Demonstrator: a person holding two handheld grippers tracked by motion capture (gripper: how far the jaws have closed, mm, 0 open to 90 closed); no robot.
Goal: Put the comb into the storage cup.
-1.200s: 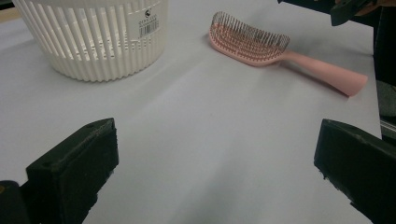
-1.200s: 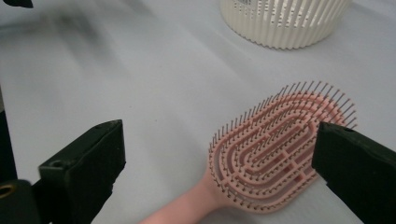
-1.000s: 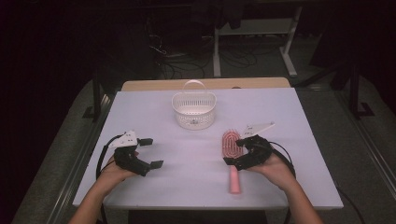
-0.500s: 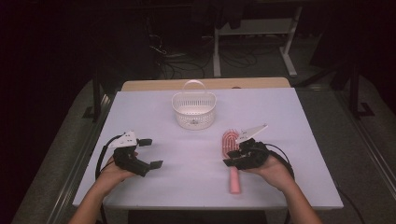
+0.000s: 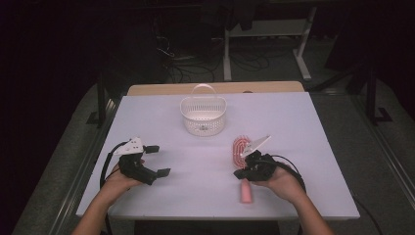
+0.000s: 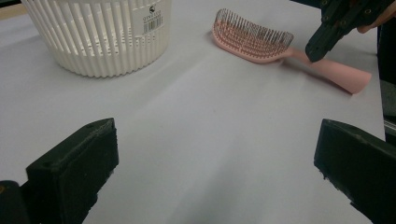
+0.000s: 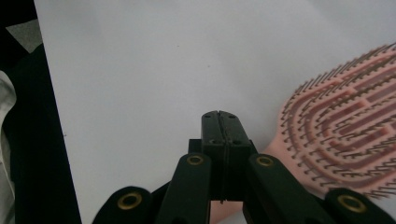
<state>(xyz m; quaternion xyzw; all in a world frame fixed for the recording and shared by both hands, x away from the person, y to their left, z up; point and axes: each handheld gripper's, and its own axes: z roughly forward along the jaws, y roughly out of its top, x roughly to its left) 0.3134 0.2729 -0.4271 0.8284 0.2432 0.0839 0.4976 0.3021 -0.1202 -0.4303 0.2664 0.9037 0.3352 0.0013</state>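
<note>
Hairbrush (image 5: 240,151) right of basket (image 5: 203,115)

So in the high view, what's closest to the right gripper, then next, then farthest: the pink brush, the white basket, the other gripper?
1. The pink brush, right under the right gripper, whose jaws are shut at its neck.
2. The white basket, farther back, near the table's middle.
3. The left gripper, open, across at the left side.

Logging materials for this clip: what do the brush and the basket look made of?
Brush: probably moulded plastic, matte pink, one piece from curved handle to open slotted head; the fine bristles look plastic too, though that is hard to tell. Basket: likely rigid plastic, off-white with a slight sheen, thin vertical ribs, perforated floor, barcode sticker on its wall.
</note>
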